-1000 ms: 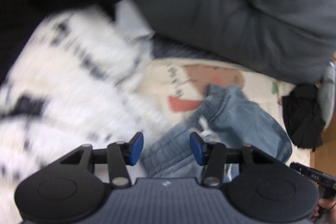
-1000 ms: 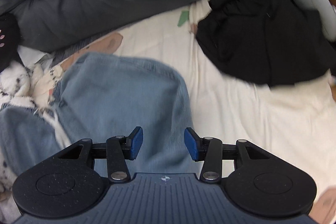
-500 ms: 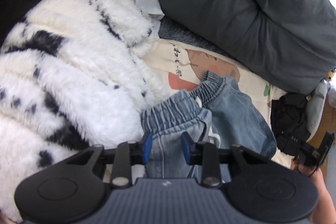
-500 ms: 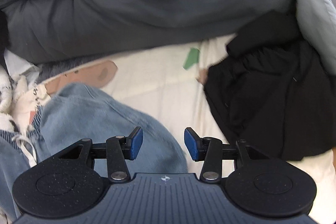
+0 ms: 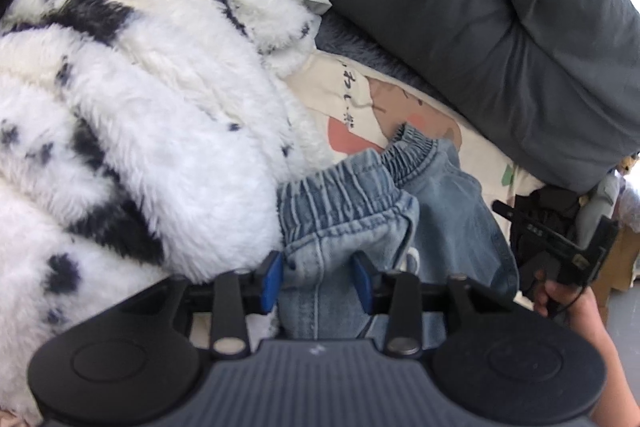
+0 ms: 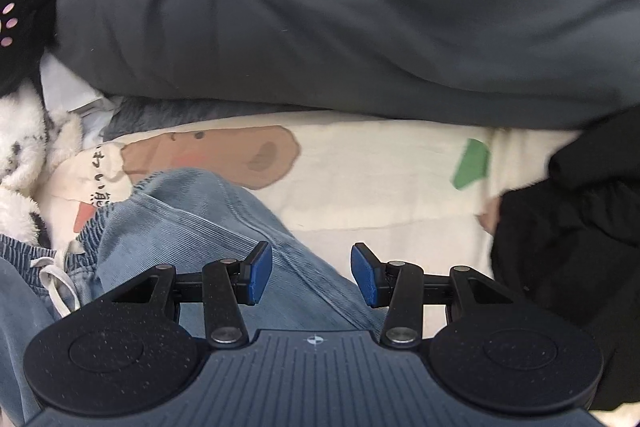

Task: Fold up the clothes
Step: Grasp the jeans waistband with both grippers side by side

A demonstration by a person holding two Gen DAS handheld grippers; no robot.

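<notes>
Left wrist view: the left tool grips the denim shorts at their elastic waistband, pressed against a fluffy black-and-white fleece. Right wrist view: the right tool hovers wide apart over the shorts' leg on the printed bedsheet; a black garment lies right, a grey duvet behind.

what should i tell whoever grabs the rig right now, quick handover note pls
Left gripper: jaws around a bunched fold of the light blue denim trousers near their elastic waistband; whether they are fully clamped is unclear.
Right gripper: jaws open and empty, above a trouser leg.
The trousers lie crumpled on the cream printed bedsheet, against the white and black fluffy garment. A black garment lies at the right, a dark grey duvet behind.
Done: first hold on the waistband only.
Left: grip the trousers with the right gripper, spread them flat, fold them, then probably the other garments.
</notes>
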